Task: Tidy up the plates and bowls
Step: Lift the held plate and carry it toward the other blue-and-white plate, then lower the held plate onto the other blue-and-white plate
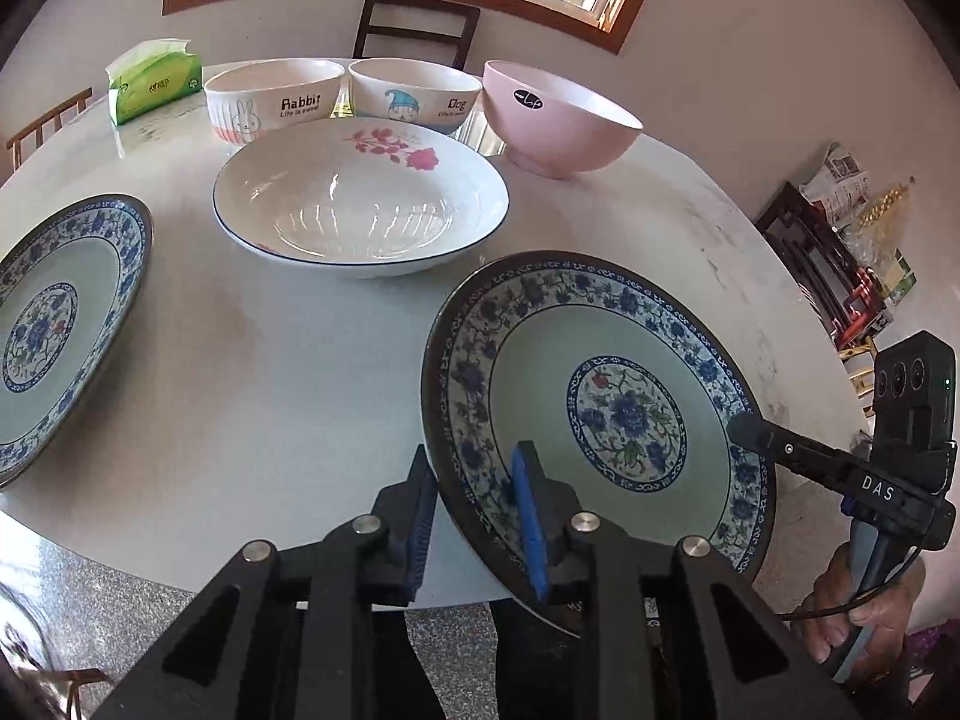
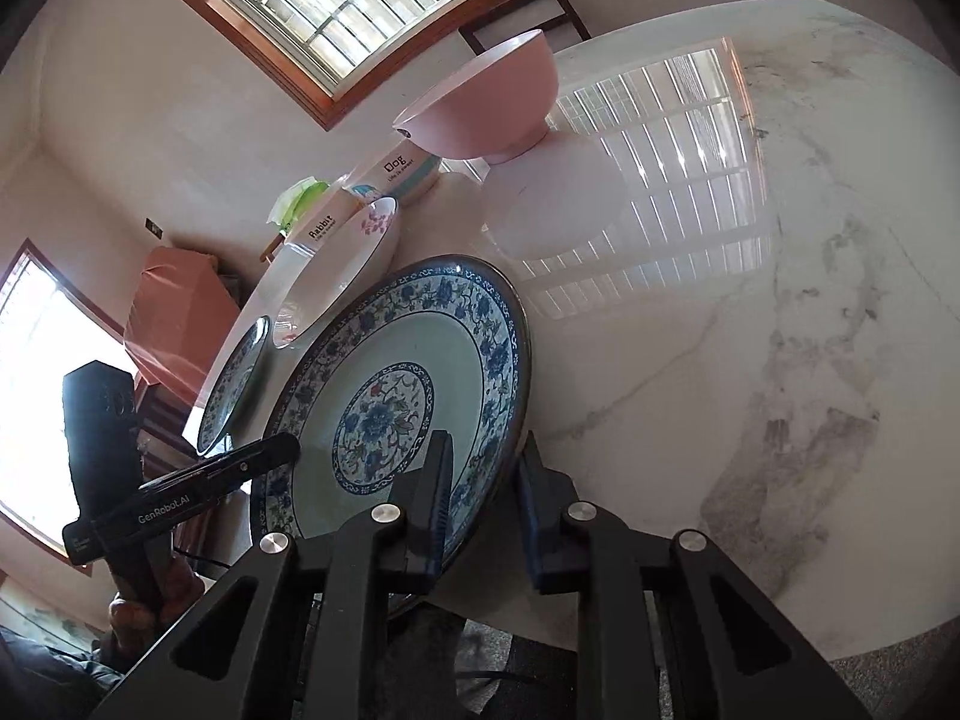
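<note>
A blue-and-white floral plate (image 1: 624, 408) lies at the near right of the round white table (image 1: 270, 396), with its near rim past the table's front edge. My left gripper (image 1: 474, 462) is shut on its near-left rim, one pad under and the blue pad on top. My right gripper (image 2: 486, 450) is shut on the same plate (image 2: 420, 348) at the opposite rim; one of its fingers (image 1: 780, 447) shows in the left wrist view. A matching plate (image 1: 54, 324) lies far left. Behind stand a rose-print deep plate (image 1: 360, 204), a Rabbit bowl (image 1: 270, 99), a Dog bowl (image 1: 414, 93) and a pink bowl (image 1: 558, 120).
A green tissue pack (image 1: 153, 81) sits at the table's back left. A dark chair (image 1: 414, 24) stands behind the table under the window. A dark wooden stand with bags (image 1: 840, 252) is off the right side. A hand (image 1: 852, 612) holds the right gripper's handle.
</note>
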Motion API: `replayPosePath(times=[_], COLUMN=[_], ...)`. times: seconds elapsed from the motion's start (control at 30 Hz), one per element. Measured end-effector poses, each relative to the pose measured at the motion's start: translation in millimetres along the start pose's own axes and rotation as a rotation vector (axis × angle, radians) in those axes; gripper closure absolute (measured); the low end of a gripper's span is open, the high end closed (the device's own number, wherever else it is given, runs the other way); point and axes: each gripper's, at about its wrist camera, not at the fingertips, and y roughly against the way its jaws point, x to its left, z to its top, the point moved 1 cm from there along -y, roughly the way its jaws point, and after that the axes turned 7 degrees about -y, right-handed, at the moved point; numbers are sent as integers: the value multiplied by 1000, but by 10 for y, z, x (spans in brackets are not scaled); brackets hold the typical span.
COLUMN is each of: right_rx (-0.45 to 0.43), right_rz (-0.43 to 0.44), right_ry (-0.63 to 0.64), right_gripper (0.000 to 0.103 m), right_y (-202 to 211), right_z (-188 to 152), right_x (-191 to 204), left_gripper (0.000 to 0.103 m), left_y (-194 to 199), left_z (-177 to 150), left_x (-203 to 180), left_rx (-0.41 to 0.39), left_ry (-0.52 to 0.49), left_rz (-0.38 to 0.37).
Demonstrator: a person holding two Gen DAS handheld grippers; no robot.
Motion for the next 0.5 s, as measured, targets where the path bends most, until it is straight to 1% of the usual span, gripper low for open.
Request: replayPosePath(times=[0.2,0.5], right_rx=[17,54], right_rz=[-2,30], right_ry=[4,66], right_gripper=[83,83], right_y=[29,-63], right_z=[-184,-378], right_x=[108,438], left_gripper=[76,76], left_y=[145,417], left_z=[-82,-296], left_x=[-52,223], left_rx=[-46,-82], left_ry=[-51,8], left_rz=[56,100])
